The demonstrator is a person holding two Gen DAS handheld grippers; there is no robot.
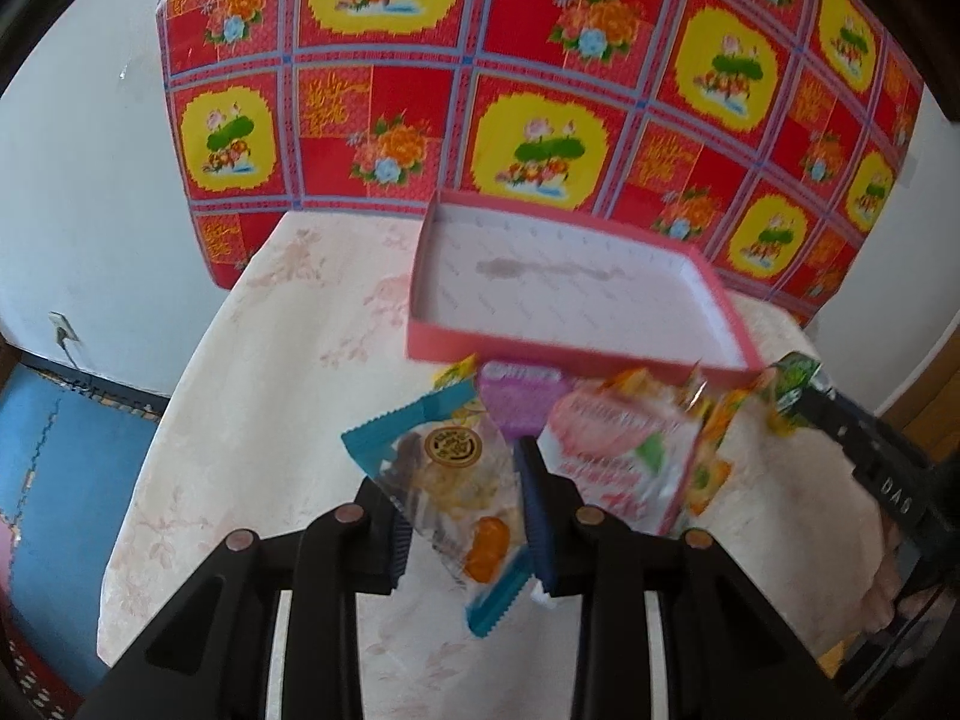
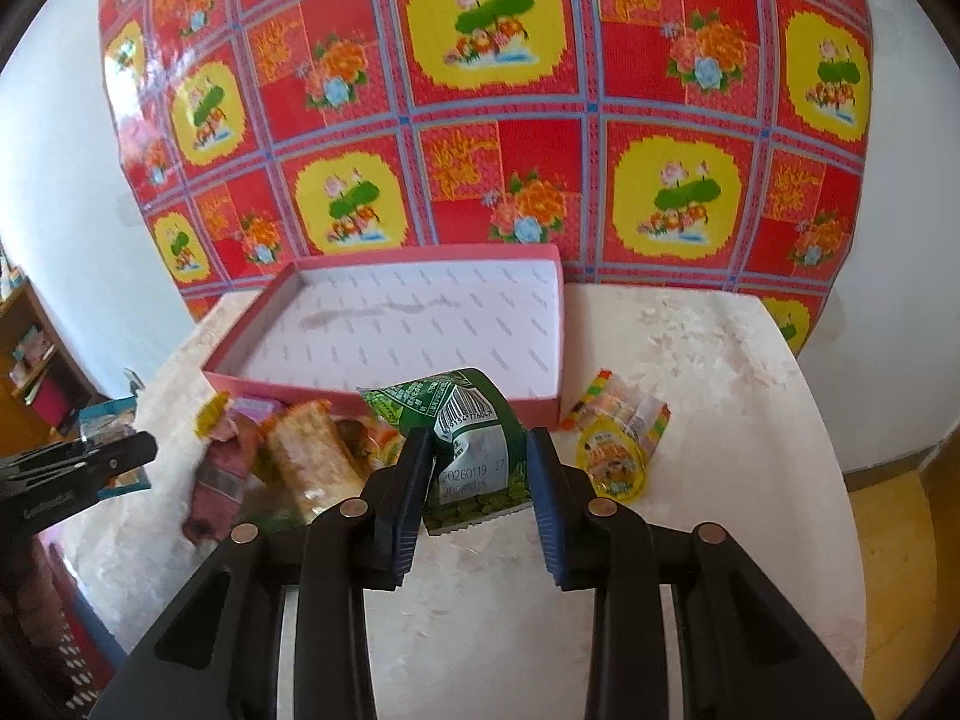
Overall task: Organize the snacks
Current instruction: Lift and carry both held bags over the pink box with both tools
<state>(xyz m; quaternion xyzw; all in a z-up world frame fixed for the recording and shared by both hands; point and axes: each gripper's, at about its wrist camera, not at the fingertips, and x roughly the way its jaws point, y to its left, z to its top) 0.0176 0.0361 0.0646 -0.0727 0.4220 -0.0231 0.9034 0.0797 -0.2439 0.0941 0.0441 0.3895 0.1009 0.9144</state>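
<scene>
Left wrist view, left to right: pale wall and blue floor mat (image 1: pixel 54 456) at the left edge; cream patterned table (image 1: pixel 240 420) filling the middle. At lower centre, left gripper (image 1: pixel 462 516) clamped tight on a clear snack packet with teal serrated ends (image 1: pixel 456 498), lifted off the table. Just beyond, a small heap: a purple packet (image 1: pixel 522 402) and a pink-and-white packet (image 1: pixel 618 456). Above these, centre right, an empty shallow red box (image 1: pixel 576 348) with a white lining. At far right, the other tool's black arm, a green packet at its tip. Across the top, a red floral cloth (image 1: pixel 540 90).

Right wrist view, left to right: left gripper's black tip at the left edge; snack heap with an orange-toned packet (image 2: pixel 312 456) at lower left centre. At centre, right gripper (image 2: pixel 480 492) closed firmly on a green packet with a barcode (image 2: pixel 474 438), in front of the red box's near wall. To the right, a yellow-lidded jelly cup (image 2: pixel 612 462) touching a striped candy packet (image 2: pixel 630 414) on the table.
</scene>
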